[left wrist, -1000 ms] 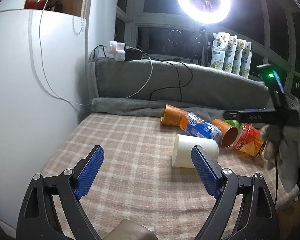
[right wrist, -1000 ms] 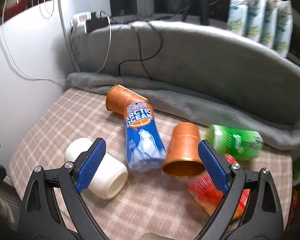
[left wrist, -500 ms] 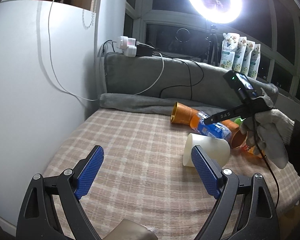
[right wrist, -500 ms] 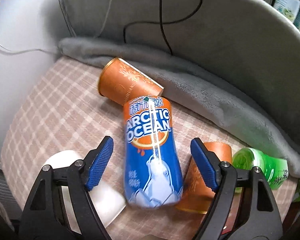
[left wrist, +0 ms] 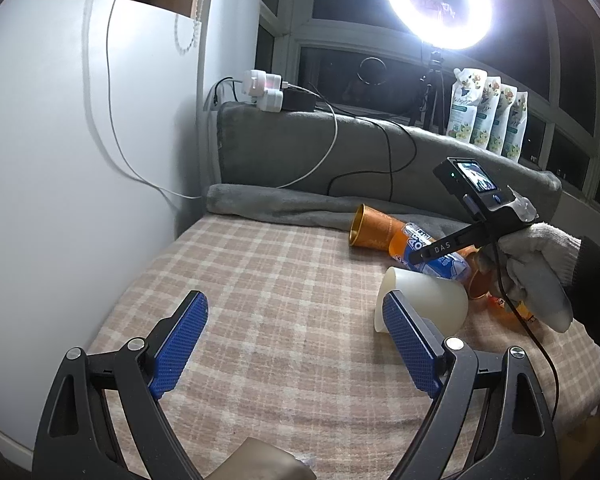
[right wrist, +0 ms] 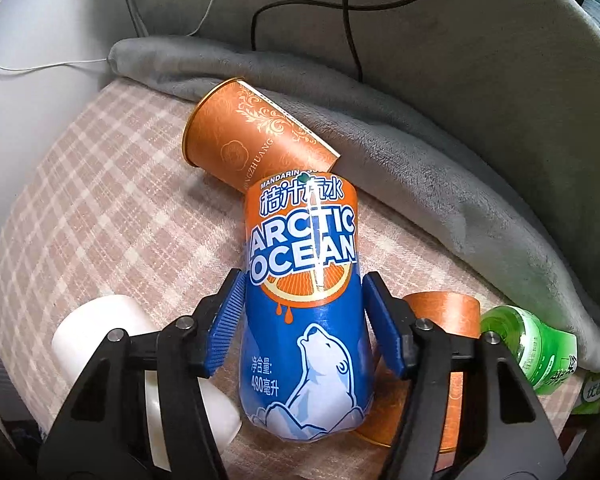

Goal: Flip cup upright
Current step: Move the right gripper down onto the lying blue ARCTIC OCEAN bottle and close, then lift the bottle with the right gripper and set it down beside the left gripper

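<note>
A blue and orange Arctic Ocean bottle [right wrist: 304, 300] lies on its side on the checked blanket [right wrist: 112, 216]. My right gripper [right wrist: 302, 324] is lowered over it, jaws closing in on its two sides, left pad close to touching, right pad with a small gap. Two orange paper cups lie on their sides: one [right wrist: 248, 140] beyond the bottle, one [right wrist: 448, 320] to its right. A white cup [right wrist: 100, 332] lies on its side at the left; it also shows in the left wrist view [left wrist: 424, 304]. My left gripper [left wrist: 296, 344] is open and empty above the blanket.
A green bottle [right wrist: 532, 344] lies at the right. A grey rolled blanket [right wrist: 420, 152] and cushion [left wrist: 300, 152] border the back, with cables and a power strip [left wrist: 268, 92] on it. A white wall [left wrist: 60, 160] stands left. A ring light [left wrist: 440, 0] shines behind.
My right gripper has moved forward and down onto the Arctic Ocean bottle and its jaws have narrowed around it. The left gripper has drifted slightly and stays open.
</note>
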Tool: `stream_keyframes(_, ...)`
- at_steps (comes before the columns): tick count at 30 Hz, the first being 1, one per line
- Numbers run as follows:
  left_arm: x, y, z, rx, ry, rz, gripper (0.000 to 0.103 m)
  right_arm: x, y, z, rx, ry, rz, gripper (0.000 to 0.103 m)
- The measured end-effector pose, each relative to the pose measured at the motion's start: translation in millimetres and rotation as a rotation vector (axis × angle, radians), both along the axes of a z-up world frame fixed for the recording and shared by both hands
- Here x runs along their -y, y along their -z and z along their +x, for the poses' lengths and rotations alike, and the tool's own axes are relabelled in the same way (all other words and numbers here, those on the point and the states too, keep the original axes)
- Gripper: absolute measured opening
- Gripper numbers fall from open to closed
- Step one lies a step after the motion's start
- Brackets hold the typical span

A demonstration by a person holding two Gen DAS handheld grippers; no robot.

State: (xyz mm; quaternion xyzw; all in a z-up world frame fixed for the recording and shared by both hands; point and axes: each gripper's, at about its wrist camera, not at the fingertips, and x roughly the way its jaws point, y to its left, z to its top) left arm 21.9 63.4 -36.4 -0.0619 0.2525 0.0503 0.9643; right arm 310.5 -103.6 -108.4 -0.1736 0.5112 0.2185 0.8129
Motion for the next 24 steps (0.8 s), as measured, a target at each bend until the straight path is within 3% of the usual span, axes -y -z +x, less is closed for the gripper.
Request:
stream_keyframes(10, 0.8, -1.8, -3.3, 0.006, -0.002, 0.007, 0.089, 15.5, -23.6, -8.8, 0.043, 0.026, 0.102, 0.059)
stream_keyframes(24, 17.3, -9.9, -12.1, 0.023, 0.032, 0.026, 0.089, 62.0, -94.0, -52.7, 0.147, 0.099, 0.286, 0.059)
